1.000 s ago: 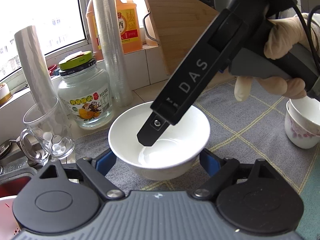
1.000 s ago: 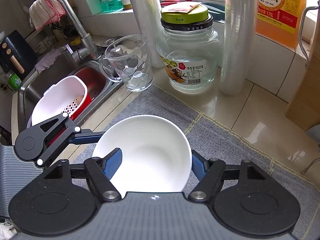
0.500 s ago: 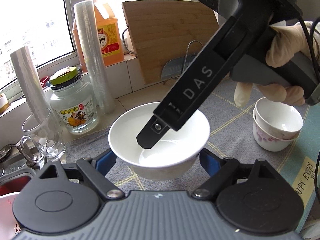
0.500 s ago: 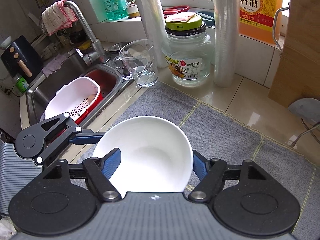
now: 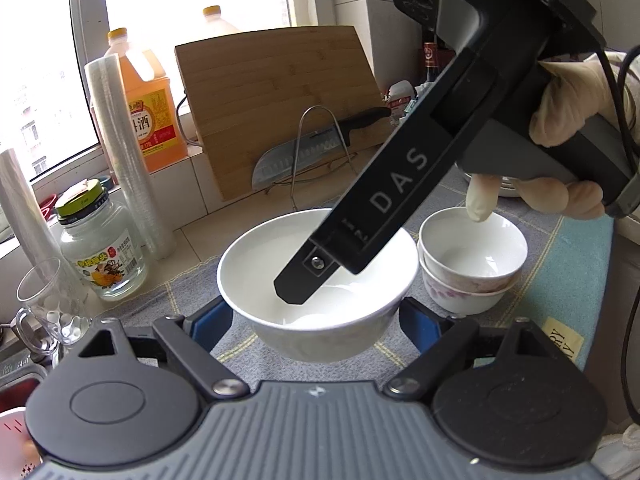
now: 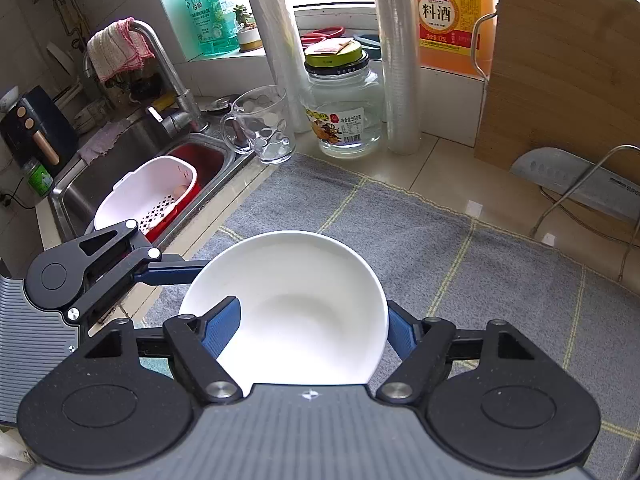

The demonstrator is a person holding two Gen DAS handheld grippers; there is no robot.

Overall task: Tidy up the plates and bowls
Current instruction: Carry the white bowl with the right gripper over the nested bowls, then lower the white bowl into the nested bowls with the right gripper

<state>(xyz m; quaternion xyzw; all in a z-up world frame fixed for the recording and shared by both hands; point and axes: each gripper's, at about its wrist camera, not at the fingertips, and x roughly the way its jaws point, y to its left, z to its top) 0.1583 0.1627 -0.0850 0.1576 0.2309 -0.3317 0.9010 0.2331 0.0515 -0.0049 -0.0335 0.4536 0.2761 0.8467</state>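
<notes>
Both tongs flank the white bowl [image 5: 316, 280]: left tongs [image 5: 316, 322] apparently gripping it, right tongs [image 6: 316, 326] opening.

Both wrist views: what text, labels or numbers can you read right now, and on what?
"DAS": on the black finger of the right gripper, reaching into the white ceramic bowl.
"料酒": red label of the orange plastic jug; the smaller print is too blurred to read.
"950": paper label of the clear glass jar with the green lid; the rest is too small.
Green detergent bottle: label illegible.
Blue mat: only cut-off letters.
</notes>
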